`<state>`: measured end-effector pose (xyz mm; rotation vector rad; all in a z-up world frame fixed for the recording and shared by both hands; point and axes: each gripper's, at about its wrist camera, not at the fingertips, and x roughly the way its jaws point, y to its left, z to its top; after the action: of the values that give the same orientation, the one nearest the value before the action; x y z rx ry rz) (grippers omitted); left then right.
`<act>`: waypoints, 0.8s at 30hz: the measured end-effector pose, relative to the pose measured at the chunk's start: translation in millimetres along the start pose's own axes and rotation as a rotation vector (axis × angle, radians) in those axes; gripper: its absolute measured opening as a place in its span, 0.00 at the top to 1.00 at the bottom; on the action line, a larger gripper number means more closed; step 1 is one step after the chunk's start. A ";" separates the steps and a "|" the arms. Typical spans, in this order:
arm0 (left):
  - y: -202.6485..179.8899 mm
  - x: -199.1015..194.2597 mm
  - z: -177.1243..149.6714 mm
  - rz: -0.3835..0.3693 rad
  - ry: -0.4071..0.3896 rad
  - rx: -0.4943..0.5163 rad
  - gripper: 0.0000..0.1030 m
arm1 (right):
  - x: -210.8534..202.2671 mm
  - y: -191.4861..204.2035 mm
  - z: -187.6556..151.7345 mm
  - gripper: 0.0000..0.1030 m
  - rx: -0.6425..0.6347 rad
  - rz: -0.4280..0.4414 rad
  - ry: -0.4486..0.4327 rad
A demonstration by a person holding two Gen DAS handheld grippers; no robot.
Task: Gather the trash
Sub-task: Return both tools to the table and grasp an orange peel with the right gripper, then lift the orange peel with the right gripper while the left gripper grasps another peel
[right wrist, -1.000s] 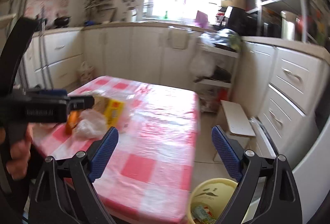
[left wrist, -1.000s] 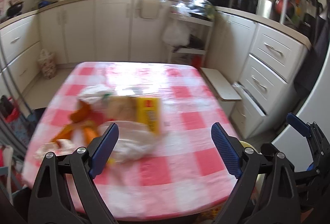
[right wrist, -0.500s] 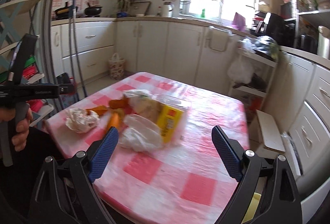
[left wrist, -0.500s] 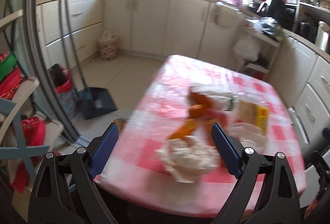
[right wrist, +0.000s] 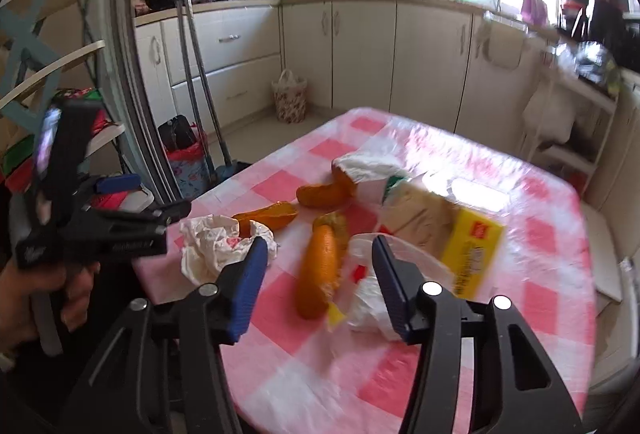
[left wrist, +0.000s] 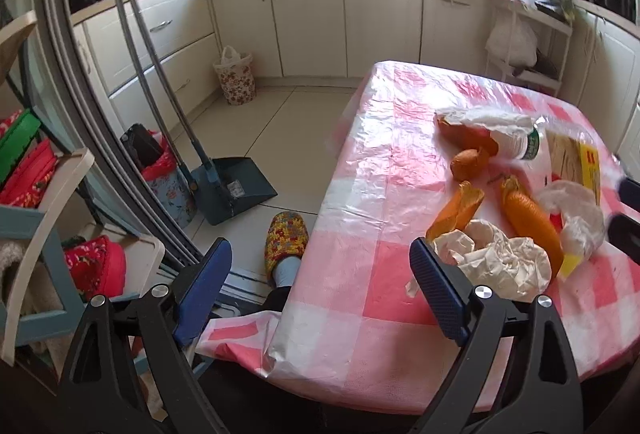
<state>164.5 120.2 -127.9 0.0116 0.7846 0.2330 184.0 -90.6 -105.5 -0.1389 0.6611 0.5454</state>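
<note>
A pile of trash lies on the pink checked tablecloth (left wrist: 380,294) (right wrist: 460,374). It holds a crumpled white paper (left wrist: 504,262) (right wrist: 212,242), a long orange peel (left wrist: 528,222) (right wrist: 320,270), smaller peels (left wrist: 460,206) (right wrist: 320,194), a white plastic bag (left wrist: 576,214) (right wrist: 372,298) and a yellow packet (left wrist: 576,162) (right wrist: 468,246). My left gripper (left wrist: 320,274) hangs open over the table's near left corner, the paper just past its right finger. My right gripper (right wrist: 319,254) is above the pile with its jaws closing. The long peel shows between them, untouched.
A slippered foot (left wrist: 286,238) stands by the table's corner. On the floor to the left are a dustpan with broom (left wrist: 236,190), a bin with a red bag (left wrist: 164,178) and a floral basket (left wrist: 236,82). White cabinets (right wrist: 360,54) ring the room.
Both views have swung left and dipped toward the table, so the trash pile is closer. The right gripper's jaws stand narrower than before. The left jaws are as wide as before.
</note>
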 end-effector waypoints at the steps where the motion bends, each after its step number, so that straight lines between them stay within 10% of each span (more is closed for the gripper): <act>1: -2.2 -0.7 -0.2 -0.008 -0.005 0.011 0.15 | 6.9 -0.1 1.1 0.53 0.014 0.005 0.015; 18: -48.4 14.3 -6.3 -0.154 0.039 0.163 0.15 | 51.9 -22.8 -9.0 0.78 0.079 -0.008 0.202; 24: -27.5 5.3 4.1 -0.200 0.011 0.075 0.15 | 41.0 -36.1 -12.0 0.79 0.086 0.001 0.207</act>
<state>176.6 94.8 -131.4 0.0025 0.7994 0.0138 223.1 -106.9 -141.9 -0.1147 0.8847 0.5069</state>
